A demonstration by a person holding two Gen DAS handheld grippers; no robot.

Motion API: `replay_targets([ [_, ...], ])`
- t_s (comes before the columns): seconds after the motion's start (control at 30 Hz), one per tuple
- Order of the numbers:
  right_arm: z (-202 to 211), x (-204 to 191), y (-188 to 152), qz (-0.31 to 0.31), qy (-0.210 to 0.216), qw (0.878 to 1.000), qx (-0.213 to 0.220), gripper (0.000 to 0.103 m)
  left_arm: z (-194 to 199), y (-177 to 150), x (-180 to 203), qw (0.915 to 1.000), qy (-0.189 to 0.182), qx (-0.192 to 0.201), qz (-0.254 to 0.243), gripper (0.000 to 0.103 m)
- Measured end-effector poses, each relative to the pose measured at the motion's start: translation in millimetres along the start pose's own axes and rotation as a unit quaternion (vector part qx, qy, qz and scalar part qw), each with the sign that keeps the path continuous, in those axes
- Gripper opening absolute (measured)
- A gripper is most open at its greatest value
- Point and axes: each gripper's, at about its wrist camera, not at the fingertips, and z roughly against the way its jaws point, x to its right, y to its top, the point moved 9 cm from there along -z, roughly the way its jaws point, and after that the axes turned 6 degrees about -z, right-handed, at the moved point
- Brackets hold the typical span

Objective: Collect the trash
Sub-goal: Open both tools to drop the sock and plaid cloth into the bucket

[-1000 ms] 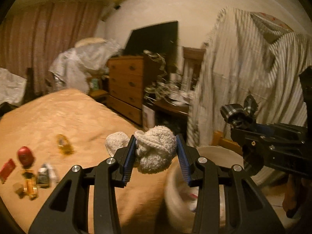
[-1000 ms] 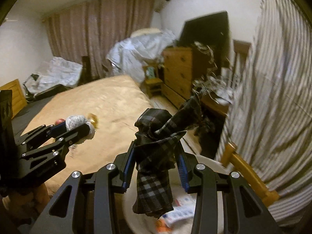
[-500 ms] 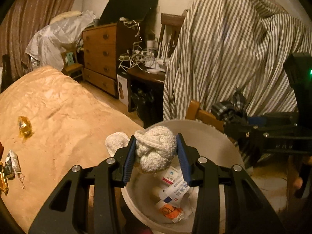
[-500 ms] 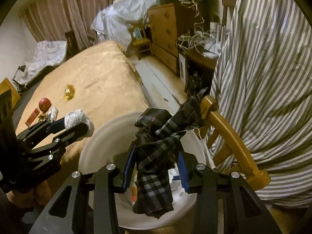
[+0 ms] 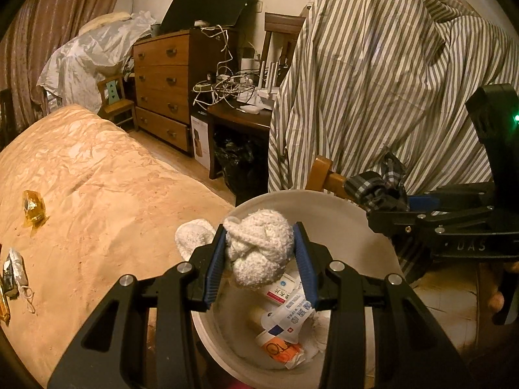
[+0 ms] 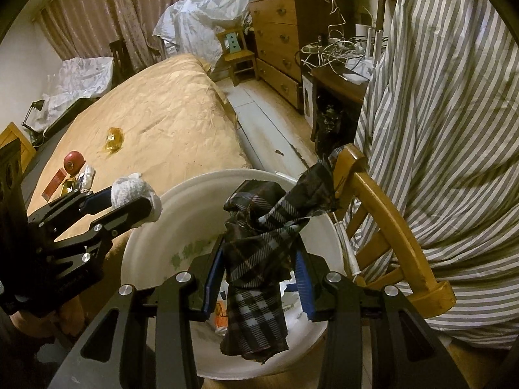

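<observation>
**Both tongs loaded, over the bin**

Left tongs (image 5: 259, 253) clamped on a knotted white woolly sock (image 5: 258, 249), held above the near rim of a round white plastic bin (image 5: 324, 204). Right tongs (image 6: 259, 265) clamped on a crumpled dark plaid cloth (image 6: 259, 259); its tail hangs down over the bin's mouth (image 6: 155, 227). Inside the bin: printed wrappers and packets (image 5: 285, 311). Bin stands on the floor against the foot corner of a bed with a tan cover (image 5: 97, 194). On the bed, towards its left edge: amber cellophane wrapper (image 5: 32, 209), red round object (image 6: 73, 161), small foil packets (image 5: 14, 269). Curved wooden chair (image 6: 389, 223) under a grey-striped sheet (image 6: 438, 113) just right of the bin.
</observation>
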Motion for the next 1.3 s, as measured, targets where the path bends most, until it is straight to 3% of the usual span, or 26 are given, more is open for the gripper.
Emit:
replay_targets([
  [0.13,-1,0,0,-0.002,0.001,1.000,-0.001,0.041,-3,-1,1,1.0000,0.001,-0.003,0.001,0.041],
  [0.2,-2,0,-1,-0.003,0.001,1.000,-0.001,0.042,-4,-2,0,1.0000,0.002,-0.004,0.002,0.046],
  [0.27,-2,1,0,-0.005,0.000,1.000,0.001,0.051,-4,-1,-1,1.0000,0.005,-0.003,0.003,0.066],
  [0.33,0,4,1,-0.011,-0.001,1.000,0.009,0.057,-2,0,-2,0.9999,0.012,0.001,0.002,0.076],
  [0.83,3,2,-3,-0.022,0.006,0.999,0.024,0.058,-1,-4,-9,0.9998,0.018,-0.002,0.003,0.077],
  [1.0,8,-9,-3,-0.018,0.012,0.999,0.033,0.068,2,-5,-11,0.9998,0.020,-0.001,0.004,0.077],
  [1.3,13,-47,-2,-0.005,0.037,0.998,0.050,0.075,20,-16,-33,0.9993,0.031,-0.003,0.018,0.077],
])
